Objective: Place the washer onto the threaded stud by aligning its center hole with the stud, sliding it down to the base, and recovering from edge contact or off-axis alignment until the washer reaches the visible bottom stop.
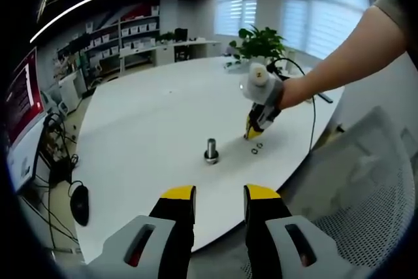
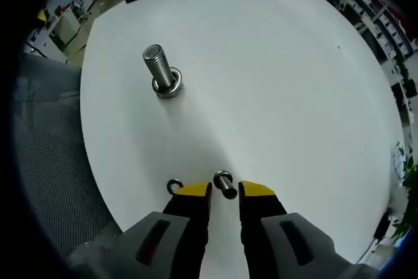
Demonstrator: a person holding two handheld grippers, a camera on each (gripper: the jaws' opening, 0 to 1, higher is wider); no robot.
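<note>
R gripper is down on the white table, jaws narrow, a washer between the tips w/ another at its 9 o'clock. Threaded stud stands upright at 11 o'clock, well apart. L gripper hovers off the table edge, jaws narrowly apart, holding nothing.

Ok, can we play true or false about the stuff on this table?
1. The stud stands upright on the table. True.
2. The table is black. False: it is white.
3. The left gripper has a washer between its fingers. False: the gap between them holds nothing.
4. A small washer lies on the table just beside the right gripper. True.
</note>
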